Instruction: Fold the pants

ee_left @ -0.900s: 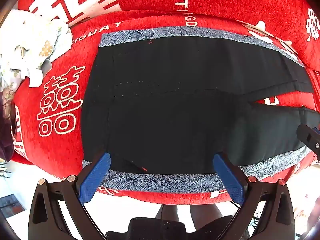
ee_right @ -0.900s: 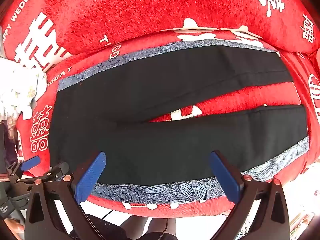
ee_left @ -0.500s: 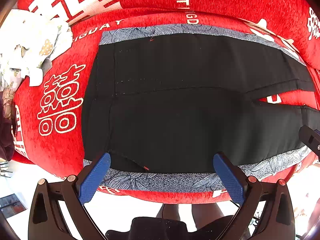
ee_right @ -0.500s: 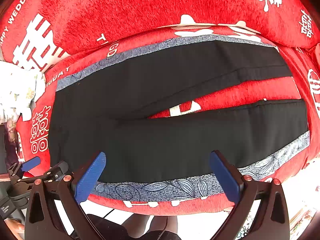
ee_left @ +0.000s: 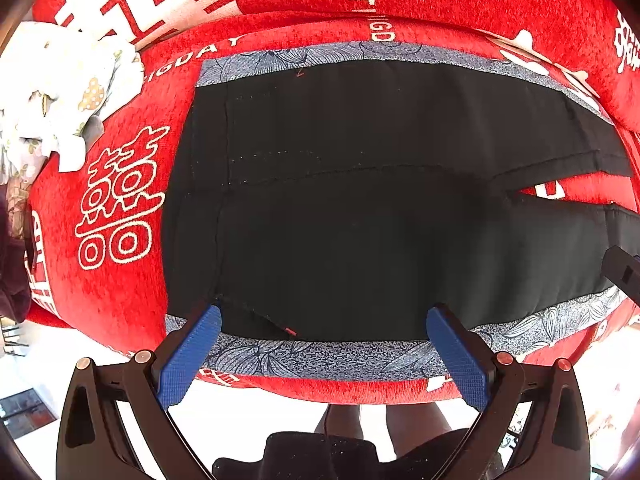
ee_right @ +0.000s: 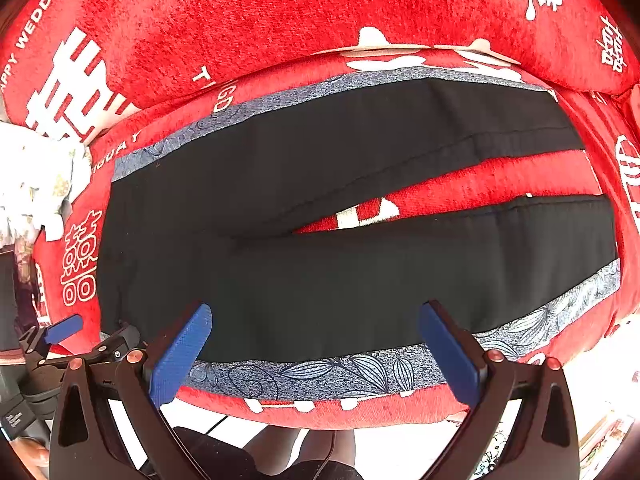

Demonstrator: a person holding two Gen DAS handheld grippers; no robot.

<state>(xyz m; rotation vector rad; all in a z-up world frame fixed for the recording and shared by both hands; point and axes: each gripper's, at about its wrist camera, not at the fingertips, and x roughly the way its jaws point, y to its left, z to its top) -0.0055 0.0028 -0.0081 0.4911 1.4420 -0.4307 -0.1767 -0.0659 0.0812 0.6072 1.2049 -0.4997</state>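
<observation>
Hovering nearest the cameras, the left gripper (ee_left: 324, 356) and the right gripper (ee_right: 316, 354) both stand released at full spread, each with two blue pads (ee_left: 188, 356) and nothing between them. Just beyond the pads lies the near edge of one pair of black pants (ee_right: 320, 272), spread flat on a red sofa seat (ee_left: 116, 280) printed with white characters. The waistband lies to the left in both views; two legs run to the right, parted by a wedge of red cushion. Each leg carries one grey-blue leaf-patterned side stripe (ee_right: 328, 372), two in all, one along the near edge and one along the far edge.

The cloth looks thin, soft and light, so it will likely drape and sag wherever it is unsupported, and it may drag on the plush cover rather than slide. A sound hold would be a pinch on the near stripe edge, one gripper close to the waistband and the other further along the leg, so the near leg can be lifted evenly over the far one. Furthest back, at the far left, sits one crumpled white floral cloth (ee_left: 52, 96) against the sofa backrest (ee_right: 280, 12).
</observation>
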